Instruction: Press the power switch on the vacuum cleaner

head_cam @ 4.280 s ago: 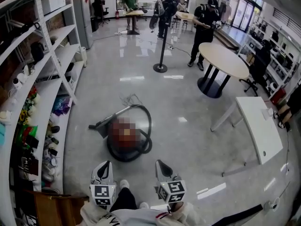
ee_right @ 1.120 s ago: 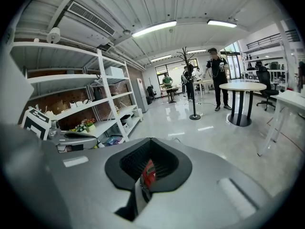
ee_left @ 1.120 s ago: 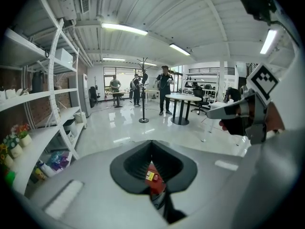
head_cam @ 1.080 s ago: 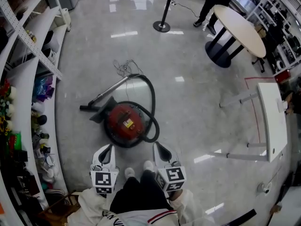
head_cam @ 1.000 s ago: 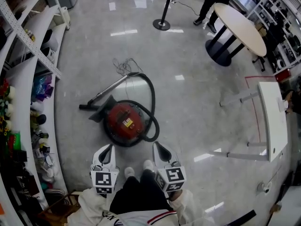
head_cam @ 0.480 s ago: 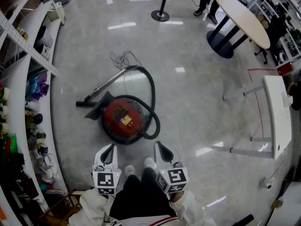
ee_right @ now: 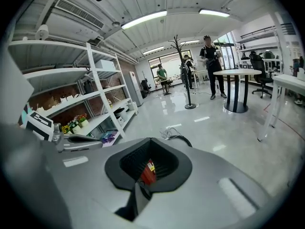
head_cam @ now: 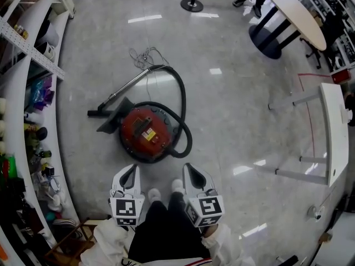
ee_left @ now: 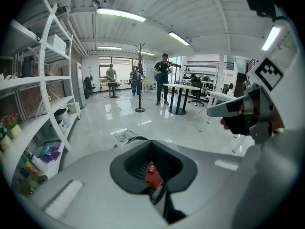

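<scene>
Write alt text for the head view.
A red canister vacuum cleaner lies on a glossy grey floor, its black hose curling beside it. Nearer the person, the left gripper and right gripper point toward it, touching nothing.

We see cluttered white shelving (head_cam: 33,43) along the glossy floor's (head_cam: 238,110) left edge, a black post base (head_cam: 192,5) far off, a round table (head_cam: 297,10) beyond, and a white table (head_cam: 335,132) at right.

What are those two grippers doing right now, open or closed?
Left gripper: closed, holding nothing.
Right gripper: closed, holding nothing.
</scene>
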Demonstrator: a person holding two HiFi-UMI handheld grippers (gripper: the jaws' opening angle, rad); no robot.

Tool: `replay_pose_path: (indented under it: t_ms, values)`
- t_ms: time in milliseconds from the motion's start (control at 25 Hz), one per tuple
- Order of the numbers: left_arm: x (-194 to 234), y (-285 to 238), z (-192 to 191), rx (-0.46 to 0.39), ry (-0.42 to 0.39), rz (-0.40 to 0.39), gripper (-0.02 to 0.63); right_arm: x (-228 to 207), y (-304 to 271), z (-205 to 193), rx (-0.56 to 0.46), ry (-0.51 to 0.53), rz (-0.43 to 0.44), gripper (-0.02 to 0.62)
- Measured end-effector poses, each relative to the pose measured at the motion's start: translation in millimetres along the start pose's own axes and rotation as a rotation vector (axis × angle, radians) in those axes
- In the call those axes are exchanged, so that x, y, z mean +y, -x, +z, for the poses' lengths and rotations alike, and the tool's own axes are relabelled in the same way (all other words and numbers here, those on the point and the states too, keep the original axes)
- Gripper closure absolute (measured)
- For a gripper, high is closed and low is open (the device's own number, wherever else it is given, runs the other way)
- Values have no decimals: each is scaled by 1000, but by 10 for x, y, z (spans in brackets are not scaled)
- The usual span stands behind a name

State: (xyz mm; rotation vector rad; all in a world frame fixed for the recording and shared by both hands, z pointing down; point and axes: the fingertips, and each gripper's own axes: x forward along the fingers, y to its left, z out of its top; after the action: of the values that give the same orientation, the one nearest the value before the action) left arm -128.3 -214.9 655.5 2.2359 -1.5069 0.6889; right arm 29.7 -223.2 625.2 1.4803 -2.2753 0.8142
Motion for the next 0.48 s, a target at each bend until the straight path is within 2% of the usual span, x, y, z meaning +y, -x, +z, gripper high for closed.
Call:
replay_pose_path:
  t_ms: [480]
  values:
    - [-5,-289,-350,36,19,6,606,-165,-184,-262,11,-15,-11,594]
